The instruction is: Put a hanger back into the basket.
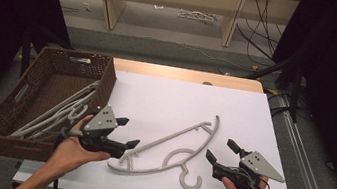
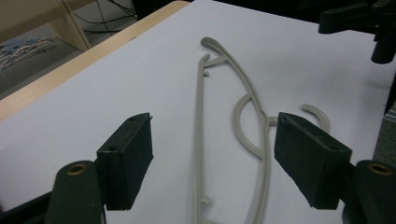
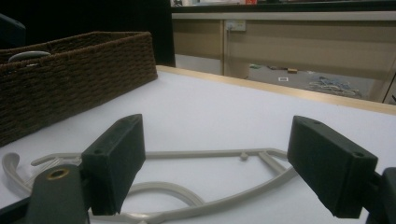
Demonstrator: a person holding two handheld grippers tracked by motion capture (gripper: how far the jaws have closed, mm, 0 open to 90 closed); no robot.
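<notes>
A grey plastic hanger (image 1: 170, 139) lies flat on the white table sheet (image 1: 181, 96), its hook toward the near edge. My left gripper (image 1: 129, 132) is open just off the hanger's left end. In the left gripper view the hanger (image 2: 200, 140) runs along the table between and beyond the open jaws of this gripper (image 2: 213, 122), and the pads do not touch it. My right gripper (image 1: 220, 149) is open to the right of the hook. In the right gripper view the hanger (image 3: 201, 153) lies ahead of that gripper (image 3: 217, 135), with nothing between the jaws.
A brown wicker basket (image 1: 51, 56) stands at the table's left with several grey hangers (image 1: 60, 111) inside; its wall (image 3: 70, 79) rises at the left of the right gripper view. Wooden shelving and cables lie beyond the far edge.
</notes>
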